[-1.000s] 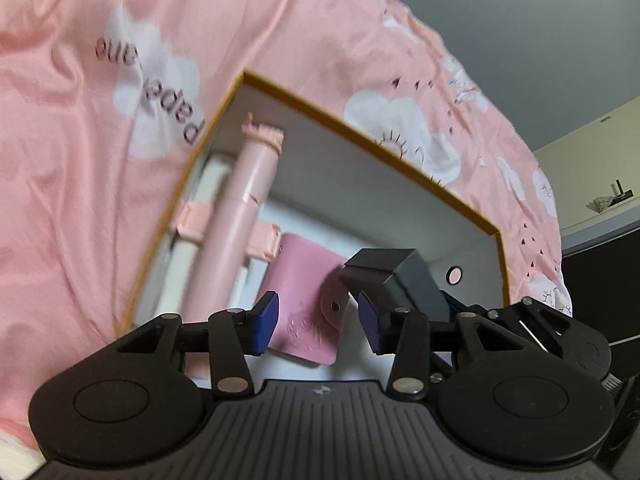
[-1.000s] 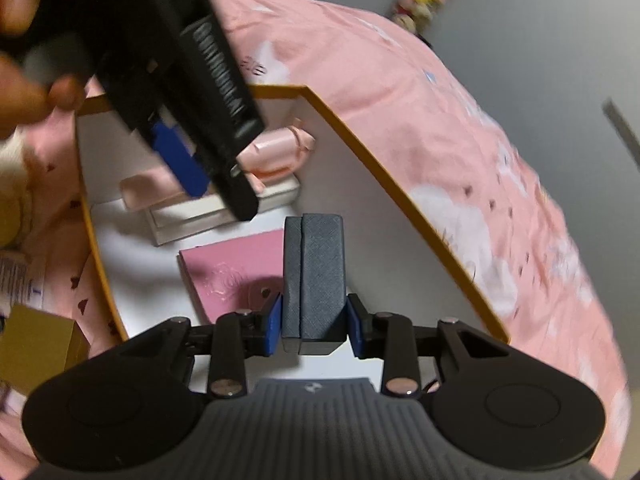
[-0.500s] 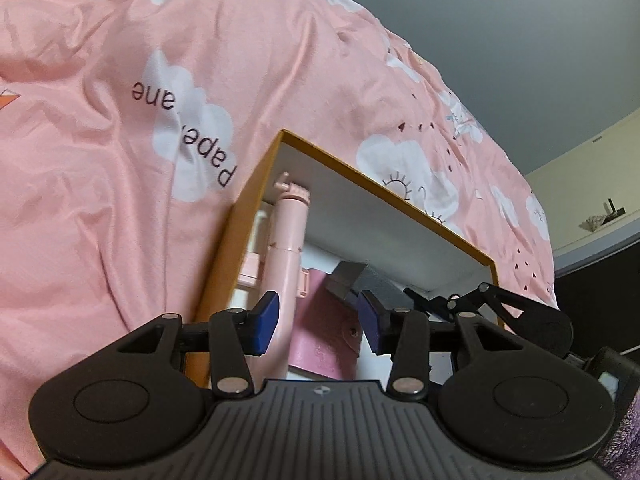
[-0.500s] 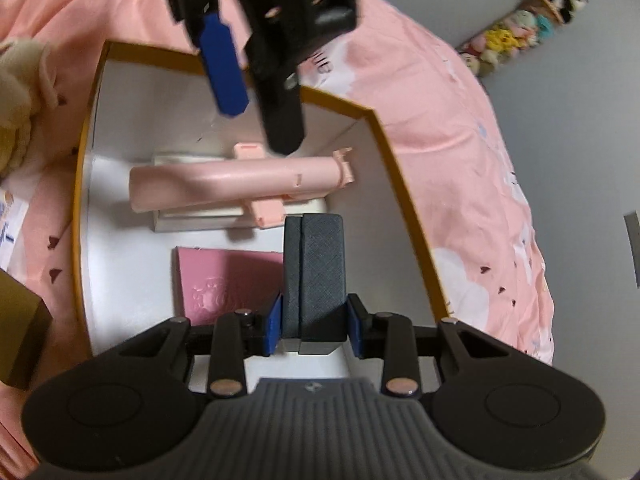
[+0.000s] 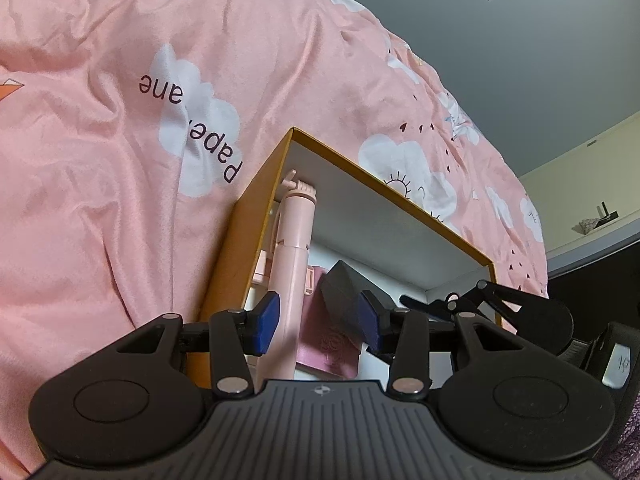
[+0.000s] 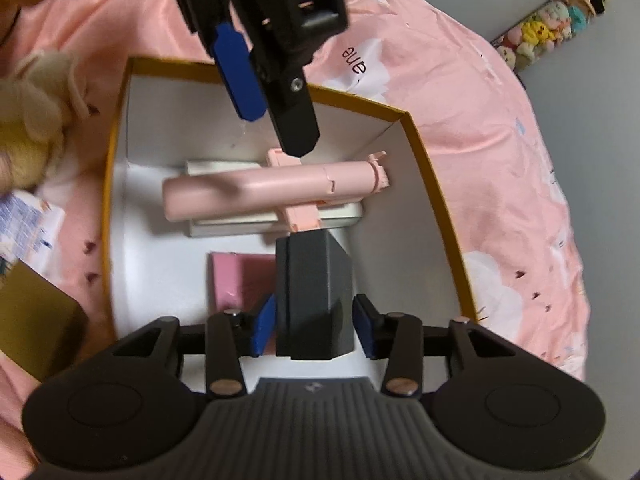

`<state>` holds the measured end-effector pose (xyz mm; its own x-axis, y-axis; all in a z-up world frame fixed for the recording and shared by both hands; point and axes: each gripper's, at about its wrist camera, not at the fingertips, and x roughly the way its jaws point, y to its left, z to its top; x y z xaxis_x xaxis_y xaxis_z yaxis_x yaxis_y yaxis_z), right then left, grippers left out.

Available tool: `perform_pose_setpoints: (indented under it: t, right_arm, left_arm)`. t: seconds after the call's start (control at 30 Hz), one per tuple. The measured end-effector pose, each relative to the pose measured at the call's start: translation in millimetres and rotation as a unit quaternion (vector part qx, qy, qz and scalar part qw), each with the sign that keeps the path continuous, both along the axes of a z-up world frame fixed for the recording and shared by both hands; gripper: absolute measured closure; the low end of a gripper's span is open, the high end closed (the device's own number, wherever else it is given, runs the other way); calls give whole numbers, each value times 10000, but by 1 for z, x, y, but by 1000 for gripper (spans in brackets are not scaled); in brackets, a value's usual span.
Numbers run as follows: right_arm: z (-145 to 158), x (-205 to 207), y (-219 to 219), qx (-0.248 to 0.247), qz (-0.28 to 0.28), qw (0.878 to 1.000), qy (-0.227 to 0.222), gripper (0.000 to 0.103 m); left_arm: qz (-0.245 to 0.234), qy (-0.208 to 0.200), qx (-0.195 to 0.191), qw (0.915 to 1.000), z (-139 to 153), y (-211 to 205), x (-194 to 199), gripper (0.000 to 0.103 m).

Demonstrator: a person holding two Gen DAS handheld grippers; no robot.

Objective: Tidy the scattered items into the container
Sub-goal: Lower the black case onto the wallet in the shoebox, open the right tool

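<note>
R gripper (image 6: 314, 330) over the orange-rimmed box (image 6: 430, 184) on the bed; fingers spreading, pads just off the dark grey case (image 6: 314, 300) between them, which sits in the box atop a pink wallet (image 6: 240, 280). Pink selfie stick (image 6: 272, 190) beside it. L gripper (image 5: 316, 320) fingers apart, grasping nothing.

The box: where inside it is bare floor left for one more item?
Bare white floor of the box lies left of the pink wallet, and between the dark case and the right wall. The far half is crowded: the pink stick lies on a white box.
</note>
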<state>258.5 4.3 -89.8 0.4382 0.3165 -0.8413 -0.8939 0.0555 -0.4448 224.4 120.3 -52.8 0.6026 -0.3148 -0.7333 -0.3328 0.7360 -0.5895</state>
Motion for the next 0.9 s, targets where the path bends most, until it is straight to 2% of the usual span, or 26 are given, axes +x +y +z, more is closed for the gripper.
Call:
perform_pose_setpoints:
  t: [0.1, 0.27, 0.33, 0.37, 0.4, 0.47, 0.5, 0.57, 0.7, 0.83, 0.9]
  right_arm:
    - [1, 3, -1, 84, -123, 9995, 286, 62]
    - [1, 8, -1, 139, -279, 9979, 569, 63]
    - [2, 13, -2, 163, -441, 9959, 775, 58]
    - [2, 19, -2, 168, -626, 9933, 952, 51]
    - [2, 27, -3, 190, -896, 9890, 1162, 40]
    - [1, 43, -6, 261, -1411, 9769, 1585, 30]
    - [0, 52, -8, 283, -1693, 9666, 1903, 28]
    - [-5, 63, -12, 307, -2140, 9473, 2364, 27]
    - [-23, 76, -14, 230, -2858, 9112, 2958, 27]
    - [-36, 77, -11, 154, -3111, 8978, 3115, 27]
    - [-43, 74, -8, 66, -3189, 8948, 3124, 32]
  left_arm:
    - [-2, -13, 34, 10000, 2, -1, 0, 53]
    - [-8, -16, 42, 10000, 2, -1, 0, 53]
    - [-2, -18, 38, 10000, 2, -1, 0, 54]
    - [-2, -20, 40, 10000, 1, -1, 0, 54]
    - [-2, -18, 38, 10000, 1, -1, 0, 54]
    - [-2, -25, 33, 10000, 1, -1, -1, 53]
    - [-1, -28, 29, 10000, 1, -1, -1, 54]
    - [0, -32, 22, 10000, 1, 0, -1, 54]
    - [-3, -29, 21, 10000, 1, 0, 0, 53]
    - [-34, -28, 45, 10000, 1, 0, 2, 53]
    - [-67, -23, 52, 10000, 1, -1, 3, 53]
